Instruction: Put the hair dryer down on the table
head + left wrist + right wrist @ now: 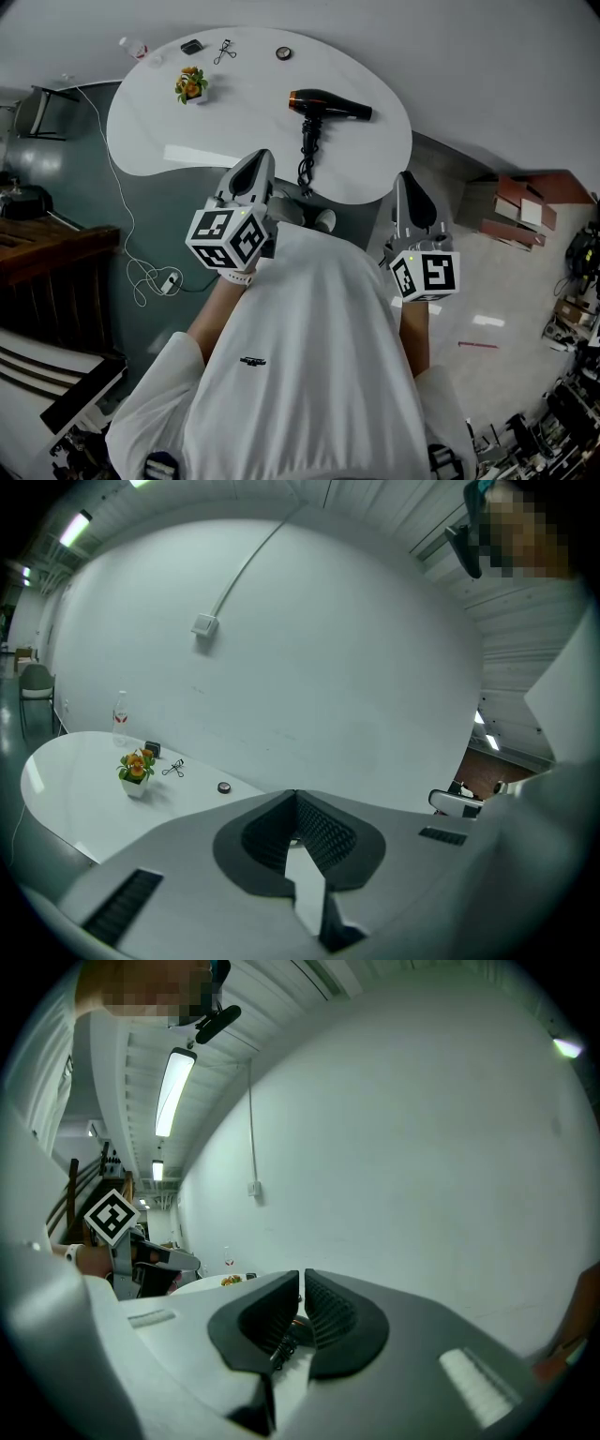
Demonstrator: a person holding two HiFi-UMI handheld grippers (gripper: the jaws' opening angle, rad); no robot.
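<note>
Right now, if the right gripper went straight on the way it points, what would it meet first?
Probably the hair dryer and its cord on the table: they show in line with the right gripper, jaws shut. Height is unclear; carried above the tabletop, it would reach the wall.

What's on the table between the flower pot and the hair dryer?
Nothing; the head view shows bare white table between the flower pot and the hair dryer.

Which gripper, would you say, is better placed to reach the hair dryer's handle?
Left, probably: the left gripper sits nearer the hair dryer lying on the table than the right gripper; both are shut and empty.
</note>
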